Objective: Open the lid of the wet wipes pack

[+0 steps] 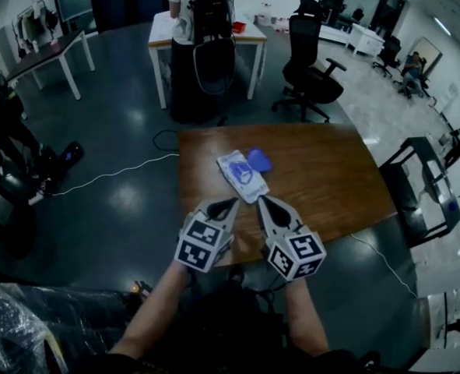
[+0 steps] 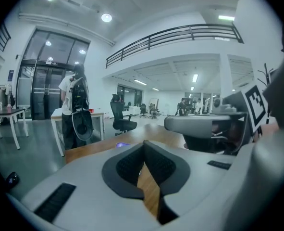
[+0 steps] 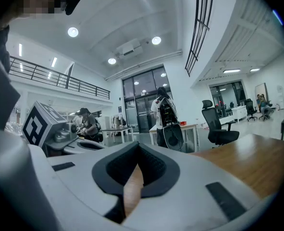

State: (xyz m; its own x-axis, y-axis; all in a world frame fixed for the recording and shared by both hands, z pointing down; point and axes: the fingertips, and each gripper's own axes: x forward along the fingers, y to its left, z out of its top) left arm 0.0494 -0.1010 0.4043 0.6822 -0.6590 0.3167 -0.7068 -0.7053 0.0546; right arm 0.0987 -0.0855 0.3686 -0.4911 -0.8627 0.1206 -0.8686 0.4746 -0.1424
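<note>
Two grippers: the left gripper (image 1: pixel 231 202) and the right gripper (image 1: pixel 261 199) hover side by side over the near edge of the table (image 1: pixel 331 170), both tips aimed at twelve o'clock.
Left jaws: clenched tip to tip and empty; only wood grain shows through the slot behind the tips.
Right jaws: likewise clenched, with nothing between them.
Wet wipes pack (image 1: pixel 241 179): lies flat near the table's middle, just beyond the jaw tips at twelve o'clock. Its long axis runs roughly from eleven to five o'clock, and neither gripper touches it.
Look of the pack: a soft white pouch with blue print, slightly crumpled.
Lid (image 1: pixel 258 160): a blue flap sticks out at the pack's one-o'clock side, apparently swung off the opening.
Progress: the lid looks already open, so the task seems done. Whether it is folded fully back is too small to tell.
Left to do: probably nothing on the pack itself.
</note>
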